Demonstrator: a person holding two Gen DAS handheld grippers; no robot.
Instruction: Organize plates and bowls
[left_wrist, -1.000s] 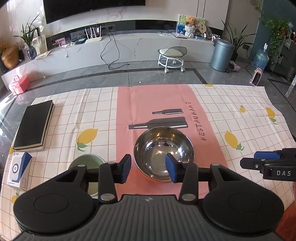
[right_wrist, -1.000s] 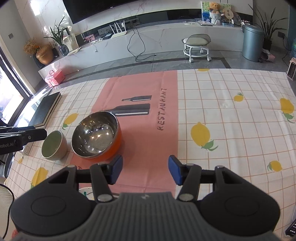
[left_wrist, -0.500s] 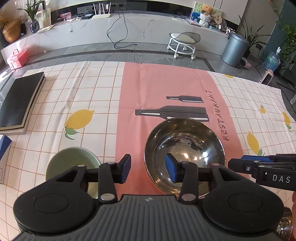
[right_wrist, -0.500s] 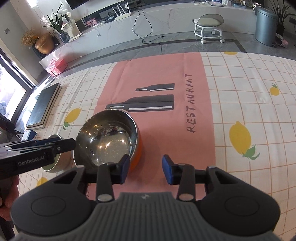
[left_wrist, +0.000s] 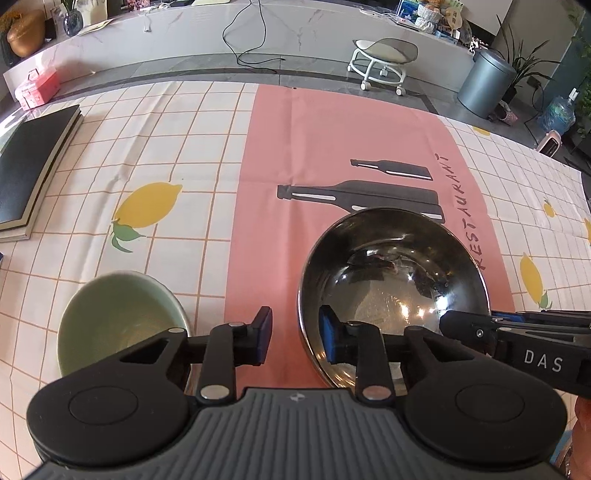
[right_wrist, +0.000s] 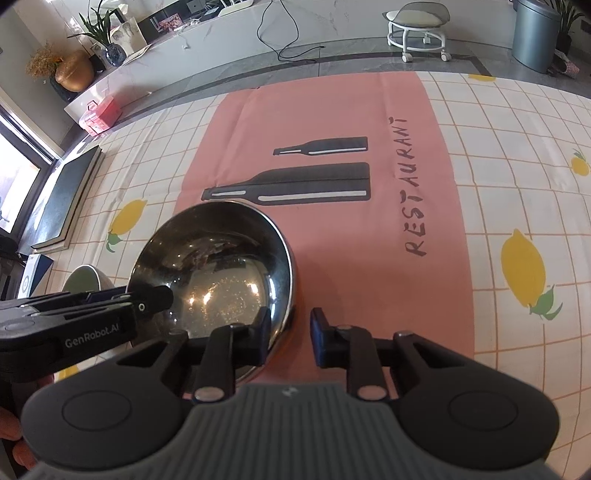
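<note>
A: Where are the bowls?
B: Green bowl (left_wrist: 122, 325) nearest the bench's left edge, metal bowl (left_wrist: 395, 284) beside it, mid-bench.
A: The grippers?
B: Left gripper (left_wrist: 295, 338) and right gripper (right_wrist: 290, 334) each straddle the metal bowl's rim, closing, not yet pinching.
A: Tricky?
B: Probably light, stiff, slippery. Grab the rim.

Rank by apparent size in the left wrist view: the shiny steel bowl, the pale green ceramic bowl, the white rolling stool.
1. Shiny steel bowl, clearly largest.
2. Pale green ceramic bowl, partly hidden behind the gripper.
3. White rolling stool, smallest here, though it stands far off on the floor, so distance shrinks it.
</note>
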